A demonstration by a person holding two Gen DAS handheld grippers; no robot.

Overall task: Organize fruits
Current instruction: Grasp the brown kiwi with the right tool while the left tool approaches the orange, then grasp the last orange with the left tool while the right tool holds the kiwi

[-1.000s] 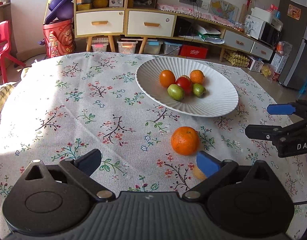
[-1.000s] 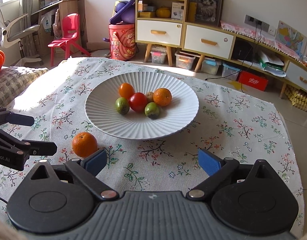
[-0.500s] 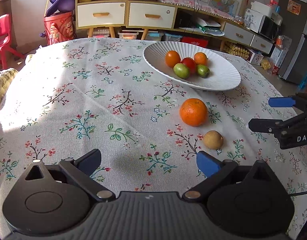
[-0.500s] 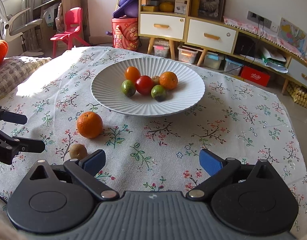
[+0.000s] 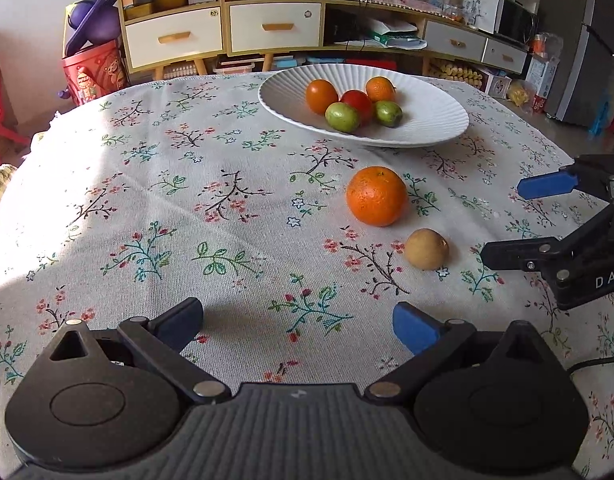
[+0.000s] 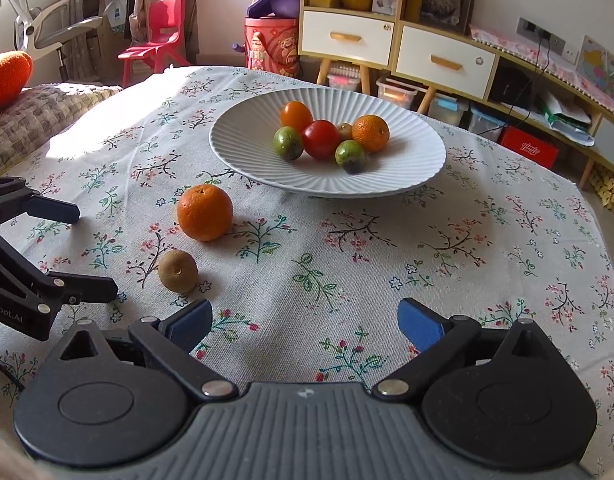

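Observation:
An orange (image 5: pixel 377 196) and a small brown fruit (image 5: pixel 426 249) lie on the flowered tablecloth in front of a white ribbed plate (image 5: pixel 435 128). The plate holds several small fruits: orange, red and green. In the right wrist view the orange (image 6: pixel 204 212) and the brown fruit (image 6: pixel 177 271) lie front left of the plate (image 6: pixel 243 148). My left gripper (image 5: pixel 297 326) is open and empty, short of both loose fruits. My right gripper (image 6: pixel 305 324) is open and empty, to the right of the brown fruit.
The right gripper shows at the right edge of the left wrist view (image 5: pixel 547 224). The left gripper shows at the left edge of the right wrist view (image 6: pixel 47 248). A cushion (image 6: pixel 39 112) lies beyond the table's left edge. Cabinets (image 6: pixel 387 40) stand behind the table.
Both grippers have drawn back and lowered toward the table's near side. The brown fruit, earlier hidden by the left gripper's finger, now lies in plain view.

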